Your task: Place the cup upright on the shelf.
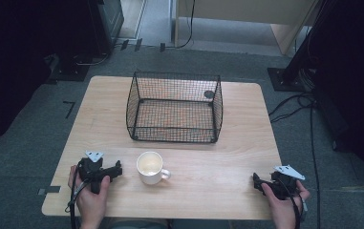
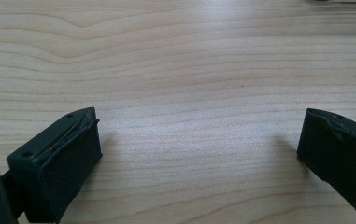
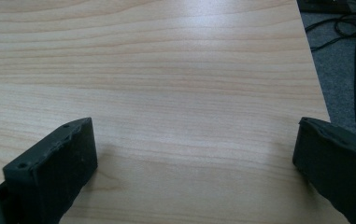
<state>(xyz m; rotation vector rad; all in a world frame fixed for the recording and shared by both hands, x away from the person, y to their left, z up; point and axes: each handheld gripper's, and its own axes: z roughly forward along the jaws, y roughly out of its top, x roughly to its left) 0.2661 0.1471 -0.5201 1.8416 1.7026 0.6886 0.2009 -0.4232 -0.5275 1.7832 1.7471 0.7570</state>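
A white mug [image 1: 150, 167] stands upright near the table's front edge, handle to the right. Behind it a black wire basket [image 1: 175, 107] rests on the wooden table [image 1: 237, 143]; nothing lies in it. My left gripper [image 1: 114, 171] rests on the table just left of the mug, held by a hand, apart from the mug. In the left gripper view its jaws stand wide apart over bare wood [image 2: 199, 135]. My right gripper [image 1: 261, 183] sits at the front right corner in the other hand, open as well, with bare wood [image 3: 194, 140] between its fingers.
The table's right edge [image 3: 313, 84] runs close beside the right gripper, with grey carpet and cables [image 3: 348, 42] beyond it. Dark equipment stands [image 1: 308, 57] flank the table at the back. Bare tabletop lies between the mug and the right gripper.
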